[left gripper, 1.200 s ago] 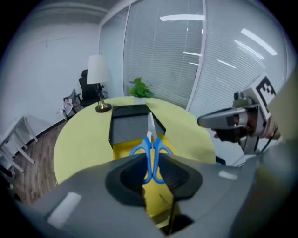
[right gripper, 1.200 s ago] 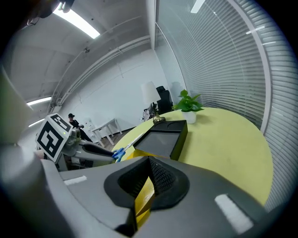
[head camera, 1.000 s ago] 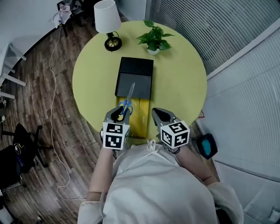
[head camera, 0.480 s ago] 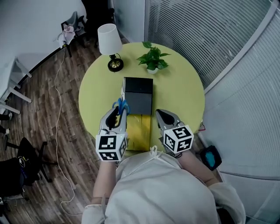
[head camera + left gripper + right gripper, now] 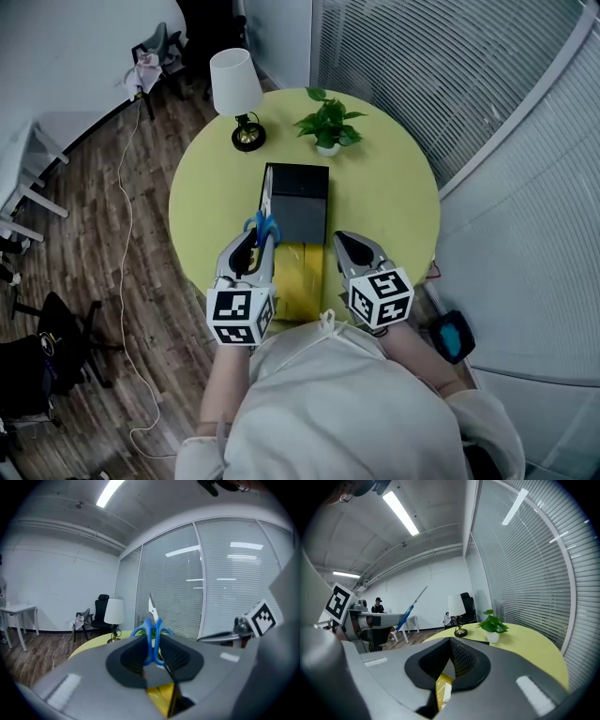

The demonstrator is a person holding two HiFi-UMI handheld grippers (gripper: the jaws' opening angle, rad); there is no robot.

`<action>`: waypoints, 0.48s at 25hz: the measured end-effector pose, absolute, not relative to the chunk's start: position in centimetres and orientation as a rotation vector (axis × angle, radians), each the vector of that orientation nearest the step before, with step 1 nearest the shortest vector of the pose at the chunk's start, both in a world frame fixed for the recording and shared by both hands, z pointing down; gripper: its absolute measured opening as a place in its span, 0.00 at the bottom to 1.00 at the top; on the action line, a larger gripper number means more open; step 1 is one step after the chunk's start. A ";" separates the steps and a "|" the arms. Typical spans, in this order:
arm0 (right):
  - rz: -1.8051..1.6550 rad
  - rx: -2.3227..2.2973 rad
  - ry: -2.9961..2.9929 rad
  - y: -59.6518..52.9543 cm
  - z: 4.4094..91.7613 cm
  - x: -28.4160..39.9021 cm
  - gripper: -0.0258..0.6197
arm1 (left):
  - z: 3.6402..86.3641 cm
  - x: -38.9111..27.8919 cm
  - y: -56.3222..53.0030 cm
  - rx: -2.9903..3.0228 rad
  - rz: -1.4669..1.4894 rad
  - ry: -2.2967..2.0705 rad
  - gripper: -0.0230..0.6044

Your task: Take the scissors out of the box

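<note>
Head view: the left gripper (image 5: 253, 249) pinches the scissors (image 5: 266, 212) by their blue handles. The blade points away, over the black box (image 5: 302, 192).

Left gripper view: the scissors stand up between the jaws.

Right gripper view: the right gripper (image 5: 451, 657) has its jaws together and empty, with the scissors off to its left.

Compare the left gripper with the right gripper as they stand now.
The left gripper is shut on the blue-handled scissors; the right gripper has nothing between its fingers. The left gripper hangs at the black box's left edge, the right gripper off its near right corner. Both are held above the yellow table, pointing away from the person.
</note>
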State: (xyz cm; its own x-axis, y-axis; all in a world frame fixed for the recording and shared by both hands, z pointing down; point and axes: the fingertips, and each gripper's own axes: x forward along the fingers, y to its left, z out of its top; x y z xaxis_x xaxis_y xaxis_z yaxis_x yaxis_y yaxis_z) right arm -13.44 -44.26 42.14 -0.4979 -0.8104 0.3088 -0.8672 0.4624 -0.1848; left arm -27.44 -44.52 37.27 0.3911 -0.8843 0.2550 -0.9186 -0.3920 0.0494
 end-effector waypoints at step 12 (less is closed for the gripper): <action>0.479 1.467 -2.511 -43.8 42.5 -13.1 0.04 | 37.9 -26.9 -44.0 2.449 0.273 -1.600 0.18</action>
State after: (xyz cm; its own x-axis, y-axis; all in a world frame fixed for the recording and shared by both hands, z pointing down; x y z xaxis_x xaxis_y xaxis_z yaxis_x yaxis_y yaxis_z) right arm -13.13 -43.76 42.55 -0.4907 -0.8085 0.3247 -0.8713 0.4571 -0.1785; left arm -26.88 -44.01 37.90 0.3958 -0.8797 0.2636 -0.9173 -0.3922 0.0684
